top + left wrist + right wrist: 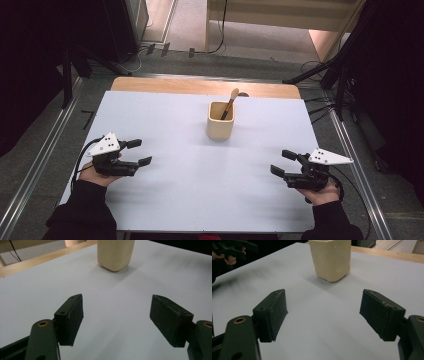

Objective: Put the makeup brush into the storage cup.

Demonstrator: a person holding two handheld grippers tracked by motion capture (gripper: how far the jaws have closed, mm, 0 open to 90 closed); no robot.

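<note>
The table (165,210) carries a white sheet over most of its top, with a strip of bare wood showing along the far edge. It stands on a grey floor (30,165) with metal rails along both sides.

The cup (220,120), cream and squarish with rounded corners, stands upright on the sheet a little beyond the middle, nearer the far edge than the person's side. In the left gripper view the cup (115,253) sits ahead and slightly right of centre between the jaws; in the right gripper view the cup (331,258) sits ahead near centre. It is well apart from both grippers.

The left gripper (141,152) is held low over the sheet near the left side, pointing right toward the middle. Its jaws are spread wide with nothing between them, as the left gripper view (116,320) shows plainly, only bare sheet in the gap.

The right gripper (282,162) is held low near the right side, pointing left. Its jaws are likewise released and spread wide, with bare sheet between them in the right gripper view (323,316).

The brush (230,104), wooden-handled, stands in the cup, leaning toward the far right, its tip above the rim.
</note>
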